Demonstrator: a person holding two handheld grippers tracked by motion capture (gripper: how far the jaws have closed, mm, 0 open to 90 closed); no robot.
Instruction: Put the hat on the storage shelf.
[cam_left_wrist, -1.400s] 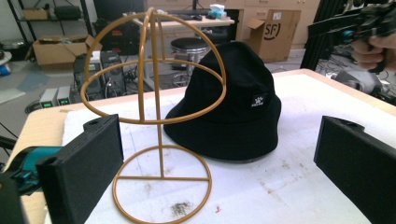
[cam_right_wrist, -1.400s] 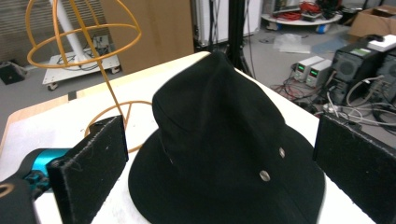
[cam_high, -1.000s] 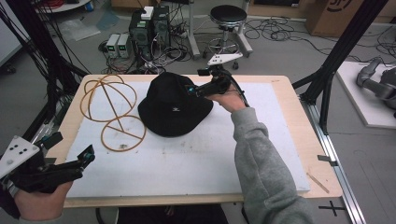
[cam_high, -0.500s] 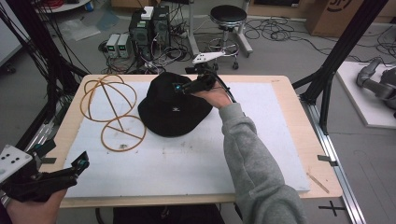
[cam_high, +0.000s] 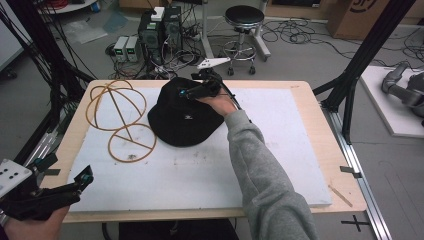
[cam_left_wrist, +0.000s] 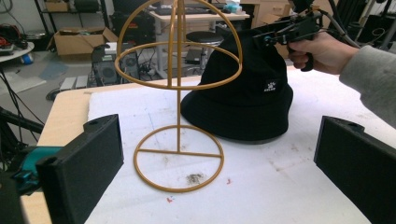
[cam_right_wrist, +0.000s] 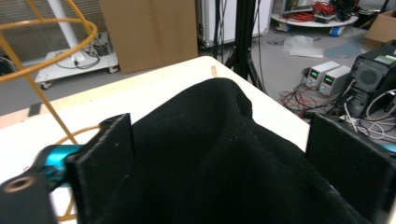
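Observation:
A black bucket hat (cam_high: 185, 120) lies crown up on the white foam board (cam_high: 285, 150), just right of an orange wire hat stand (cam_high: 122, 117). My right gripper (cam_high: 186, 93) hovers at the top of the hat, open, its jaws either side of the raised crown (cam_right_wrist: 224, 158) in the right gripper view (cam_right_wrist: 219, 123). My left gripper (cam_high: 85, 177) is held off the near left corner of the table, open and empty. In the left gripper view (cam_left_wrist: 218, 125) it faces the stand (cam_left_wrist: 178, 93), with the hat (cam_left_wrist: 243, 93) behind and the right gripper (cam_left_wrist: 268, 37) at the crown.
The board rests on a wooden table (cam_high: 312, 95). Black frame posts (cam_high: 350, 95) rise at the right and left edges. A stool (cam_high: 244, 20), computer boxes (cam_high: 160, 25) and cables sit on the floor beyond the far edge.
My right gripper has moved left over the hat's crown. My left gripper has pulled back toward the near left corner.

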